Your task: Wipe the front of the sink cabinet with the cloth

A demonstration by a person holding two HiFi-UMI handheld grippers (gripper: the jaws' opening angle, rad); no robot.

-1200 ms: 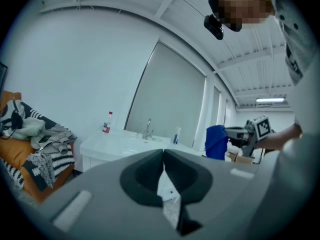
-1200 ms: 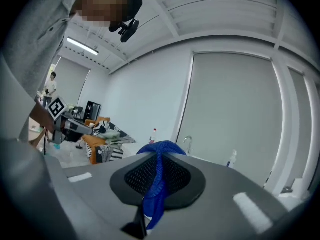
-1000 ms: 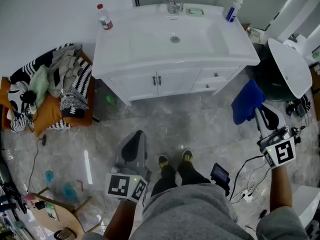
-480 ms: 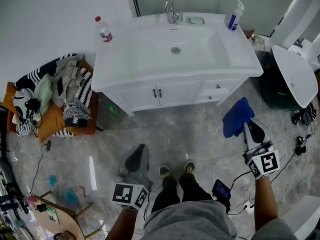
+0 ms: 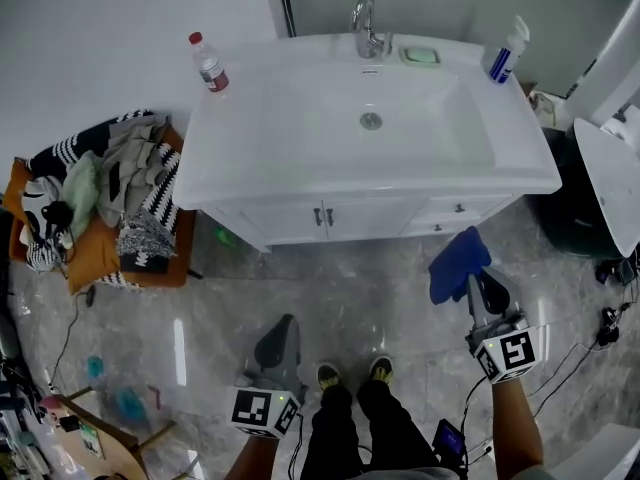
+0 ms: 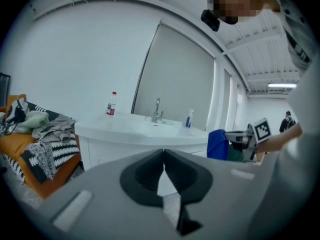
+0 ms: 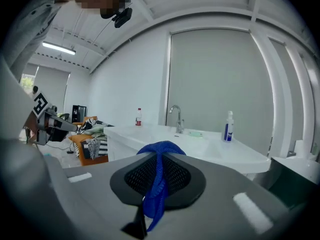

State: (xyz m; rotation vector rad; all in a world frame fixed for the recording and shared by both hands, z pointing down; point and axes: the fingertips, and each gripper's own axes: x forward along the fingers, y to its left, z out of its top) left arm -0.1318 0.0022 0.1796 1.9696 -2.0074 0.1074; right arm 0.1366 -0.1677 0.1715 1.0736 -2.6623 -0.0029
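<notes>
**A:** As the person stands on the grey marble floor facing the white sink cabinet (image 5: pixel 345 215), what are the two hand-held grippers doing?

**B:** The right hand-held gripper (image 5: pixel 468 280) is clamped on a blue cloth (image 5: pixel 456 262). In the right gripper view the cloth is pinched between the two jaws, bunched above them and trailing below. The left hand-held gripper (image 5: pixel 277 326) has its jaws pressed together with nothing between them, as the left gripper view shows.

**A:** Where is the cloth relative to the cabinet?

**B:** In the head view it hangs in the air in front of the cabinet's right-hand drawers, near them but apart from them. The left hand-held gripper is further out from the cabinet front, before its double doors and beside the person's shoes (image 5: pixel 347 372).

**A:** What is on top of the cabinet?

**B:** A white basin is set into it, with a chrome faucet (image 5: pixel 364 13) at the back middle. A clear plastic bottle with a red cap (image 5: pixel 209 61) stands at the back left corner. A spray bottle (image 5: pixel 506 56) stands at the back right, and a green soap dish (image 5: pixel 421 56) lies between it and the faucet.

**A:** Anything beside the cabinet?

**B:** To the cabinet's left, a heap of striped and plain clothes (image 5: pixel 120 173) lies on an orange cushion (image 5: pixel 90 253).
</notes>
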